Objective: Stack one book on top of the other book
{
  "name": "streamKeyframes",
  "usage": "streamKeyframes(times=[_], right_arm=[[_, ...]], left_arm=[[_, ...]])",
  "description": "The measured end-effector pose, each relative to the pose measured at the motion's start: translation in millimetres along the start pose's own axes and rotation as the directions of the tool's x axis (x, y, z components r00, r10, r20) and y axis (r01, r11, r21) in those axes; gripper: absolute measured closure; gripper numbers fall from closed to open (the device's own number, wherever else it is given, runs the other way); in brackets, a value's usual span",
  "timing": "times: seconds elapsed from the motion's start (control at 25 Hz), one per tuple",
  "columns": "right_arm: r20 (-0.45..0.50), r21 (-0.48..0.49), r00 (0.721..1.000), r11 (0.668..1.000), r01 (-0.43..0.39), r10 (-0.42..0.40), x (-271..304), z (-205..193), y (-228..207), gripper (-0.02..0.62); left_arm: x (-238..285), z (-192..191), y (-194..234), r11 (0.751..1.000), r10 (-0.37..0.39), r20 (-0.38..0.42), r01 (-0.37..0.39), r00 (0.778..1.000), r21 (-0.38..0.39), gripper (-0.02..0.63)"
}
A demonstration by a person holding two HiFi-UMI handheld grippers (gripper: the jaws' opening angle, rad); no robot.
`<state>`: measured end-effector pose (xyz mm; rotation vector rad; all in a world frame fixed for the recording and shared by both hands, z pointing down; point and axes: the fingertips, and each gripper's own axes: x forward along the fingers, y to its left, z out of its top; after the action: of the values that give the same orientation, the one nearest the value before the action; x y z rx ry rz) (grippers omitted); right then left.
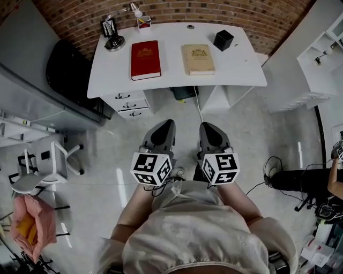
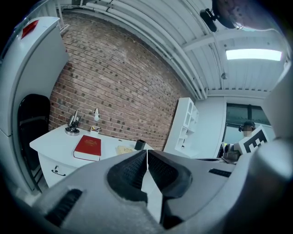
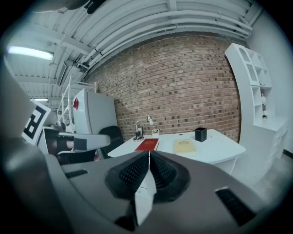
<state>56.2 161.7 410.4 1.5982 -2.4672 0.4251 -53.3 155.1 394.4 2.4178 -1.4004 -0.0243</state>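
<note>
While red book [image 1: 145, 60] at 11 o'clock and tan book [image 1: 198, 59] at 1 o'clock lie flat on the white desk [image 1: 236, 69] (side by side, apart), left gripper [image 1: 165, 124] and right gripper [image 1: 207, 127] are closed, empty, well short of the desk.

Surface [image 1: 241, 67]: white. Drawers [image 1: 128, 104] under it: white, dark handles.
Red book [image 1: 145, 59]: deep red cover, gold emblem near the top, pale page edge.
Tan book [image 1: 198, 58]: beige cover, darker brownish emblem.
Box [image 1: 223, 39]: black.
Wall [image 1: 177, 12]: red-brown brick, pale mortar lines.
Chair [image 1: 67, 67]: black.
Shelf unit [image 1: 321, 59]: white.
Floor [image 1: 257, 134]: pale grey.
Bag [image 1: 31, 225]: pink, yellow showing inside.
Left gripper [image 1: 166, 124], right gripper [image 1: 208, 126]: dark grey bodies, each with black-and-white square markers.
</note>
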Motion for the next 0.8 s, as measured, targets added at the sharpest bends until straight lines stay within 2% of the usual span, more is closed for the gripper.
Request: streamKeyframes(times=[0.16, 0.4, 0.8], right_arm=[[-0.01, 0.009, 1.0, 1.0, -0.023, 0.023, 20, -1, -9, 0.566], [-0.006, 0.019, 0.997, 0.997, -0.071, 0.071, 70, 14, -36, 0.566], [-0.015, 0.015, 0.99, 0.99, -0.143, 0.144, 188, 64, -120, 0.566]], left_arm=[[19, 3, 14, 1.0, 0.031, 0.0, -0.031, 1.0, -0.001, 0.585], [64, 14, 30, 0.997, 0.071, -0.006, -0.07, 0.997, 0.036, 0.586], [193, 47, 72, 0.986, 0.162, -0.011, -0.161, 0.987, 0.044, 0.586]])
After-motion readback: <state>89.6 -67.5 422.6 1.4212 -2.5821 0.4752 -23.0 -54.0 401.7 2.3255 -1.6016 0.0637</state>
